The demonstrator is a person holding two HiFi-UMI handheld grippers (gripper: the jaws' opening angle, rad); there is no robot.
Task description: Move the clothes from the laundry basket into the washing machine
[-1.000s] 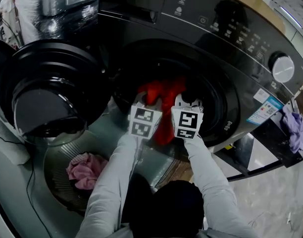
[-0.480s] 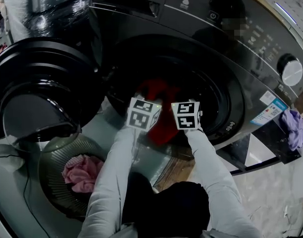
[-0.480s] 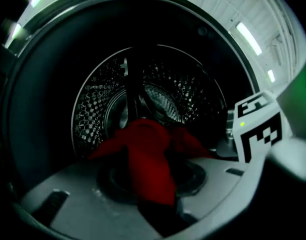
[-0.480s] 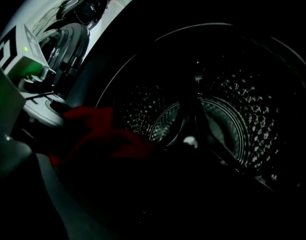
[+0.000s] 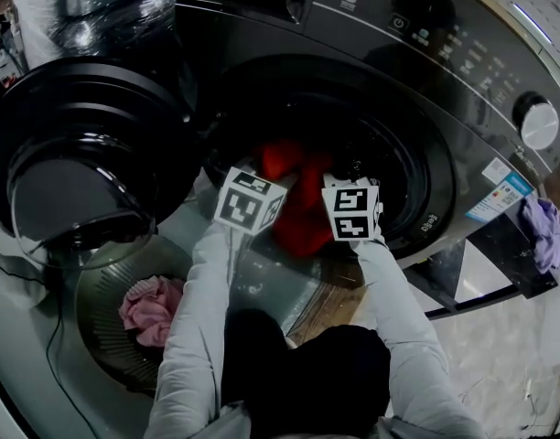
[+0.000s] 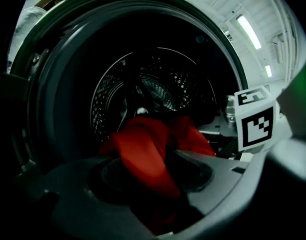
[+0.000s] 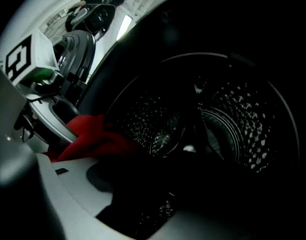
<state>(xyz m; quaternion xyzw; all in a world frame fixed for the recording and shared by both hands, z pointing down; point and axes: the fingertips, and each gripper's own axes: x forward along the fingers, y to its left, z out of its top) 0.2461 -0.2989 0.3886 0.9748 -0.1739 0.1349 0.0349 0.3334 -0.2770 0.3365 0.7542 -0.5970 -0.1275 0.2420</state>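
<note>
Your washing machine (image 5: 426, 80) shows pale icons and print along its dark control panel beside a silver dial (image 5: 540, 122), and a blue-and-white label (image 5: 500, 190) sits lower on the front; none of that writing is legible, and the panel's top is cut off by the frame. The black-and-white square markers on your grippers are the only crisp print.

The drum (image 6: 158, 89) is mostly dark, with only its perforated wall catching light. Your sleeves and the marker cubes hide the jaws in the head view.

The red garment (image 5: 303, 208), crumpled and bright, lies at the mouth of the drum, its lower end draping over the rim. Your left gripper (image 6: 153, 184) has just been opening its jaws; they stand apart with the red cloth lying loose between them. Your right gripper (image 7: 143, 204) has also just been opening, its jaws spread wide, the red cloth just beside them.

The door (image 5: 79, 172) hangs open at left. Below it, the laundry basket (image 5: 97, 337) holds a pink cloth (image 5: 152, 305).
</note>
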